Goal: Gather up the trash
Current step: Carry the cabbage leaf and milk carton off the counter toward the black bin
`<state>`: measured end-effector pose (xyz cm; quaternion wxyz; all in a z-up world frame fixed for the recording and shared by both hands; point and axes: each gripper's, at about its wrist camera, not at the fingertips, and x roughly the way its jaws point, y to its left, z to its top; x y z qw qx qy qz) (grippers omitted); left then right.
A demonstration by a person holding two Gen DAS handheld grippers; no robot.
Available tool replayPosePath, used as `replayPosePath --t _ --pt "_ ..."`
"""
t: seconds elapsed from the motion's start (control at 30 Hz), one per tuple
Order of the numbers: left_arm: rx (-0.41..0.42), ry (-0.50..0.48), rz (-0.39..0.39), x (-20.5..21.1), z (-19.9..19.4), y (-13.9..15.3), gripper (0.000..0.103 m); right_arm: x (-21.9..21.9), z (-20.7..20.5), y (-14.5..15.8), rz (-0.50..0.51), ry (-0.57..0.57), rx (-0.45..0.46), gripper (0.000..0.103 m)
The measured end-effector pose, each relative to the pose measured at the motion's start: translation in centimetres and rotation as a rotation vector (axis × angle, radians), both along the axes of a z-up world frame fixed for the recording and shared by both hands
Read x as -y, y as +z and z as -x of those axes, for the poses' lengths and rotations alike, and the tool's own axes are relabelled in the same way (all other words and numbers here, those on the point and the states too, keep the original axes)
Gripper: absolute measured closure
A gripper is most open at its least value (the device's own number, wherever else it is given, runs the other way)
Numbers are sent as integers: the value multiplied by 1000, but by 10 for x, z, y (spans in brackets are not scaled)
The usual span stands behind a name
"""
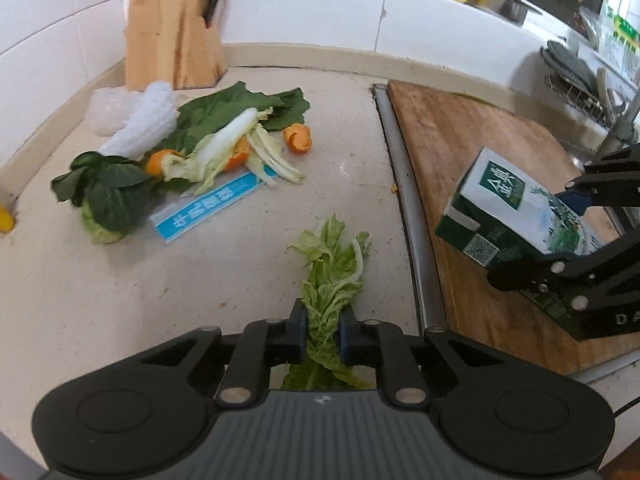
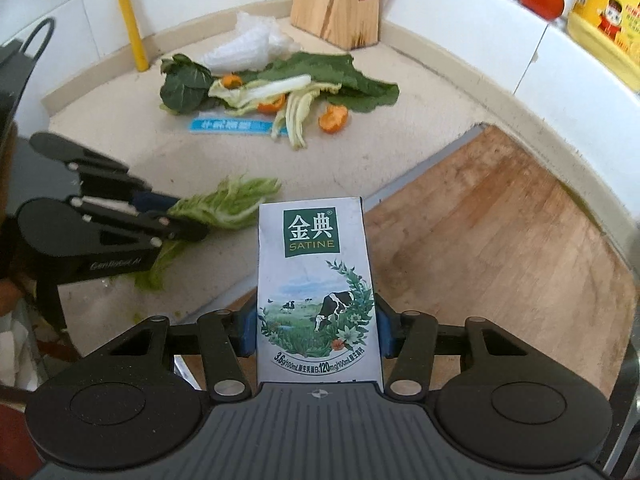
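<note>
Left gripper [image 1: 323, 330] pinching pale cabbage leaf [image 1: 332, 264] low centre of left wrist view, pads pressed on leaf. Right gripper [image 2: 316, 328] clamped on both sides of Satine milk carton [image 2: 316, 280], centre of right wrist view, above wooden cutting board [image 2: 480, 232]. Remaining scraps upper left on countertop [image 1: 224, 272]: dark greens [image 1: 104, 192], orange peel [image 1: 298, 138], blue wrapper [image 1: 208, 208], white plastic [image 1: 140, 124], near knife block [image 1: 172, 28].
</note>
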<state>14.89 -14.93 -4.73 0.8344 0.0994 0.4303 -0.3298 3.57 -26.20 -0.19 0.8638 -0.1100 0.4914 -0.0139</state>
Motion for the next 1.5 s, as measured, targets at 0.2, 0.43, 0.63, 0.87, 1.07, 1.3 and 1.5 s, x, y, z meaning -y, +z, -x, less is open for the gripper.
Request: replayPosePath --t 0.2,0.43,0.63,0.87,1.07,1.3,1.5 --pt "10 51 59 -18 7 11 93 -18 -2 3 23 15 21 43" --pt "30 118 105 -41 9 20 93 -35 -7 5 31 34 48 42" --pt "55 168 127 -59 14 28 93 -48 -10 9 46 64 69 42" --pt "70 238 152 -84 20 34 93 -68 -11 14 52 111 83 42" --pt "86 303 166 -106 28 39 93 -88 -11 17 56 164 93 42" --pt "100 392 173 -134 42 41 93 -114 -14 16 54 235 95 42" --pt "105 450 175 -153 53 40 93 -135 -17 12 48 294 89 42"
